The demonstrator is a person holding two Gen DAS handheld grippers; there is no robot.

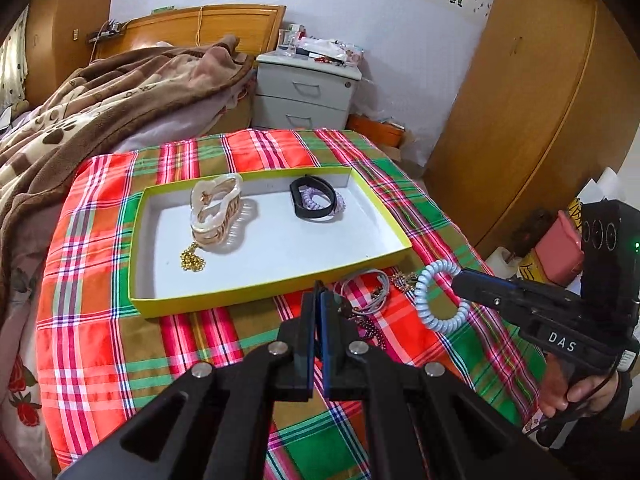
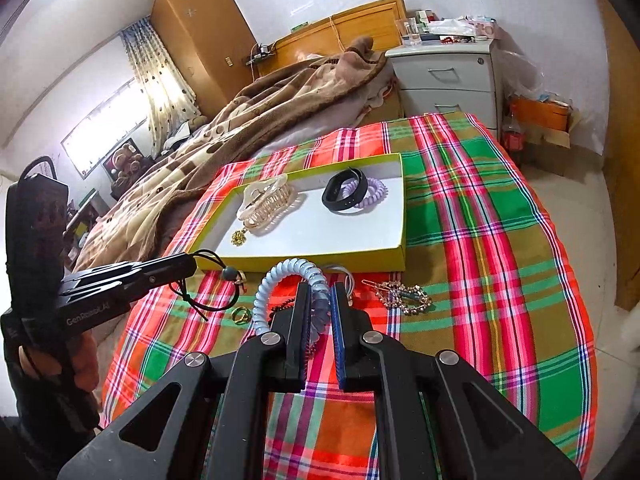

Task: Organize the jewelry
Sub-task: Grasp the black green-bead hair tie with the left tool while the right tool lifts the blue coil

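right tongs (image 2: 320,312) sit nearest the lens, clamped on the pale blue coil band (image 2: 280,280); its loop stands up out of the jaws and arcs to the left. ahead of them and slightly left lies the yellow-rimmed tray (image 2: 304,258) on the plaid cloth (image 2: 480,240) over the bed, long axis running left-right, near rim just beyond the coil. so the drop looks like a short push straight forward over that rim, and the right hand is the nearer one for it. left tongs (image 2: 192,266) are closed on a black cord with a bead (image 2: 229,273), hanging off the tray's near-left corner, also close to the rim. already in the tray: cream hair claw (image 2: 266,200), black band (image 2: 344,192) over a lilac coil (image 2: 374,196), gold chain (image 2: 239,237). still loose on the cloth: rhinestone clip (image 2: 404,294), gold ring (image 2: 241,314).
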